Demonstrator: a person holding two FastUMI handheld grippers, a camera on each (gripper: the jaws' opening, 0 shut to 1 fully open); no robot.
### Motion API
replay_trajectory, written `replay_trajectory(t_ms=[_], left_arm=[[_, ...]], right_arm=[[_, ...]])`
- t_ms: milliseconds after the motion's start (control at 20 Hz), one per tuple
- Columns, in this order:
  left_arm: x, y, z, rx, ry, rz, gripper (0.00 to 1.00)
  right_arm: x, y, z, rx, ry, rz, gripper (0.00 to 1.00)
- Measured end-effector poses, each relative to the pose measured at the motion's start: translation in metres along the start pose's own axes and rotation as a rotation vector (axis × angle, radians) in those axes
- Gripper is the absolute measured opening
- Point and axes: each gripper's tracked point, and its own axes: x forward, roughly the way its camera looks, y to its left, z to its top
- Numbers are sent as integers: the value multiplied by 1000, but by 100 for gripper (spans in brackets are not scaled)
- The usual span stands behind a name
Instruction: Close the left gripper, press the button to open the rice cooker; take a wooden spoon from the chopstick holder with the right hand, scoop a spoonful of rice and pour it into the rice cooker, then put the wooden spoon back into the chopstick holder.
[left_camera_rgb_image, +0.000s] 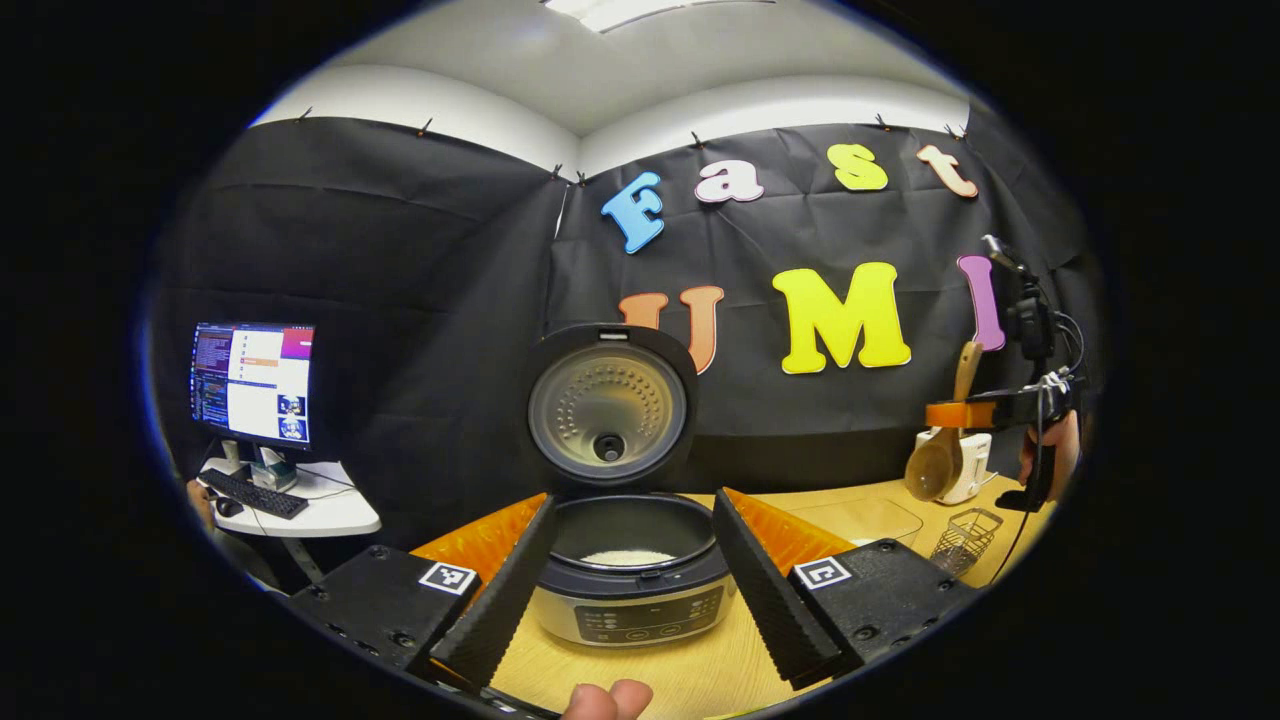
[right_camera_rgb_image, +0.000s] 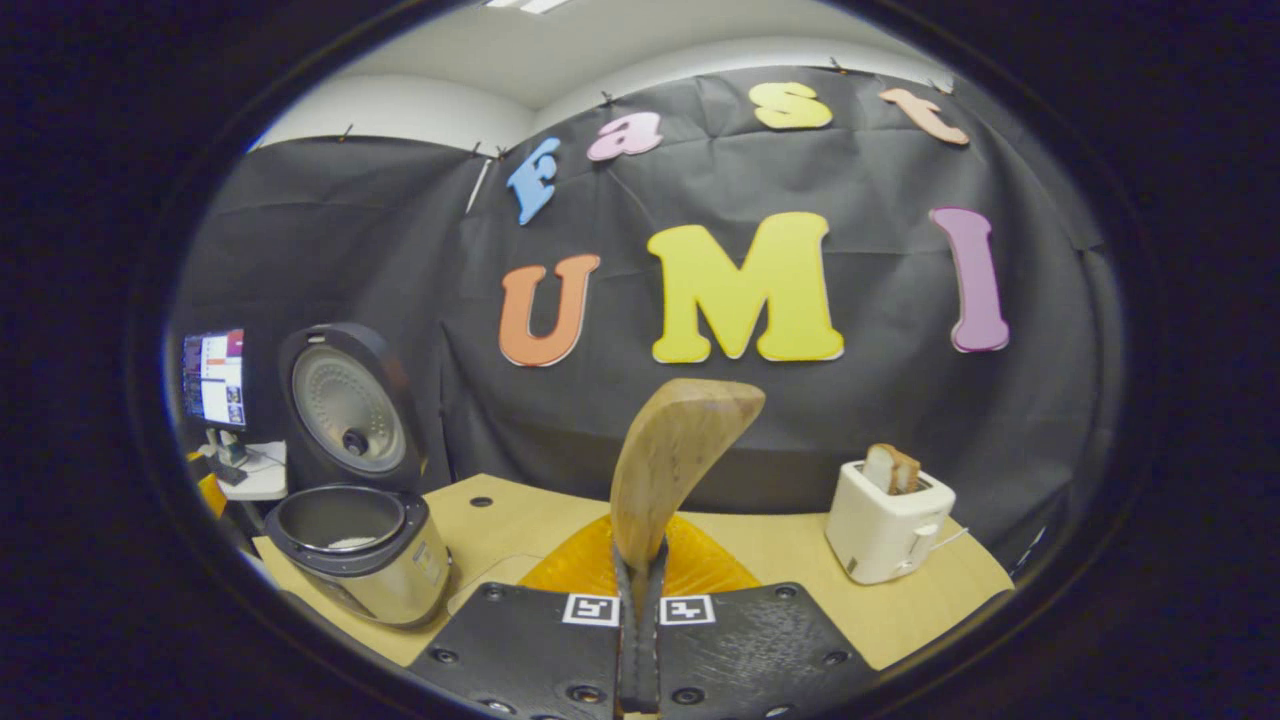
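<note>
1. I have the rice cooker (left_camera_rgb_image: 628, 560) open, its lid (left_camera_rgb_image: 610, 405) standing upright at the far side and a little white rice lying in the inner pot (left_camera_rgb_image: 628, 545). I judge the button step done.
2. My right gripper (right_camera_rgb_image: 640, 640) has its fingers pressed nearly together on the handle of the wooden spoon (right_camera_rgb_image: 672, 465), whose bowl rises straight ahead of the camera. In the left gripper view I see that same spoon (left_camera_rgb_image: 940, 455) held aloft at the far right, above the wire chopstick holder (left_camera_rgb_image: 965, 540) and in front of the toaster (left_camera_rgb_image: 965, 465).
3. My left gripper (left_camera_rgb_image: 628, 590) hangs with its fingers spread wide, framing the cooker and gripping nothing.
4. The step in hand, as I read it, falls between lifting the spoon and returning it; with rice already in the pot, I cannot tell whether my scoop is done.
5. If it is, the next move calls for lowering the spoon handle-first into the holder, kept upright to clear the rim.
6. Count: one cooker, one spoon, one holder, one toaster (right_camera_rgb_image: 885, 525) with bread (right_camera_rgb_image: 890, 468) in it, one monitor (left_camera_rgb_image: 253, 383), all but the monitor on one table (right_camera_rgb_image: 800, 560).
</note>
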Motion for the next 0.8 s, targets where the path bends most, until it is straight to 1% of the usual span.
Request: replay_trajectory(t_ms=[200, 350, 400, 450, 500, 600, 700, 750, 800], left_arm=[[-2, 9, 1, 13, 0, 10, 99], [-3, 16, 1, 26, -5, 22, 99], [-2, 17, 0, 23, -2, 23, 99], [-2, 17, -1, 16, 1, 21, 95], [-1, 18, -2, 11, 4, 18, 99], [0, 19, -5, 6, 10, 17, 99], [0, 20, -6, 3, 18, 14, 99], [0, 19, -7, 1, 19, 13, 99], [0, 19, -7, 0, 19, 10, 99]], right_arm=[[48, 34, -42, -70, 126, 39, 0], [57, 45, -80, -118, 218, 51, 0], [59, 44, -88, -153, 231, 37, 0], [60, 41, -94, -197, 238, 15, 0], [60, 36, -98, -249, 243, -11, 0], [59, 30, -107, -351, 253, -58, 0], [57, 34, -126, -423, 293, -64, 0], [55, 38, -139, -432, 328, -56, 0], [54, 44, -143, -422, 336, -49, 0]])
